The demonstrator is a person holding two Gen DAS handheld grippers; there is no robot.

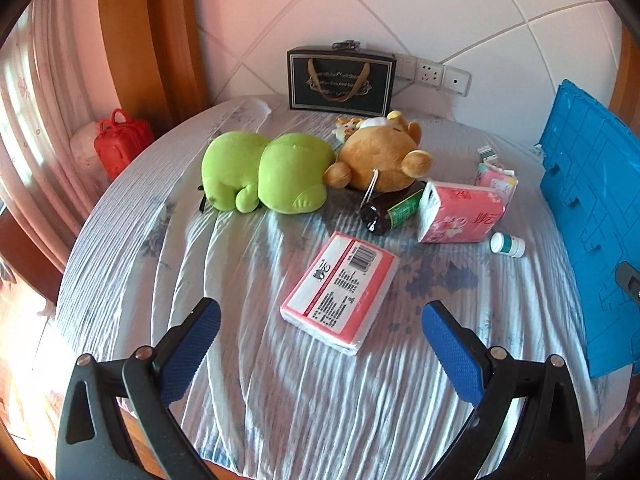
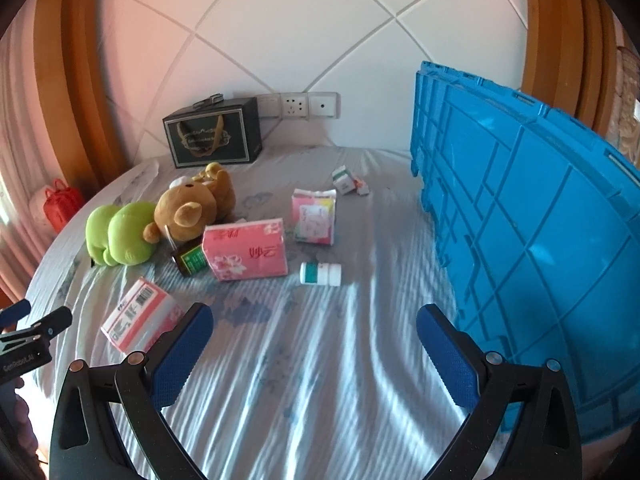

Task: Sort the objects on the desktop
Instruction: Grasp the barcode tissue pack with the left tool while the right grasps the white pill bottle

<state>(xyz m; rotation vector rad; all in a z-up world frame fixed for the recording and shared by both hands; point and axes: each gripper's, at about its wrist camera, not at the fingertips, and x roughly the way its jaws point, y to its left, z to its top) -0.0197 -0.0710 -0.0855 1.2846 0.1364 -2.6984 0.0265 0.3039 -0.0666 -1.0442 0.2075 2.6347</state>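
While both tongs, left tongs (image 1: 320,332) and right tongs (image 2: 314,338), hang apart and empty, nothing is gripped. Tissue pack (image 1: 340,290) lies nearest, left of the blue crate (image 2: 520,240), presumably the sorting bin.

Wall sockets (image 2: 294,105) behind; red case (image 1: 122,146) far left.

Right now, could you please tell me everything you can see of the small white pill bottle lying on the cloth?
The pill bottle is small, white and looks like plastic, with a green band of label around its body and a white cap. It lies on its side on the striped cloth, cap on. Nothing touches it: the pink tissue pack lies just beside it, the blue crate farther off on the other side. Its print is too small to read.
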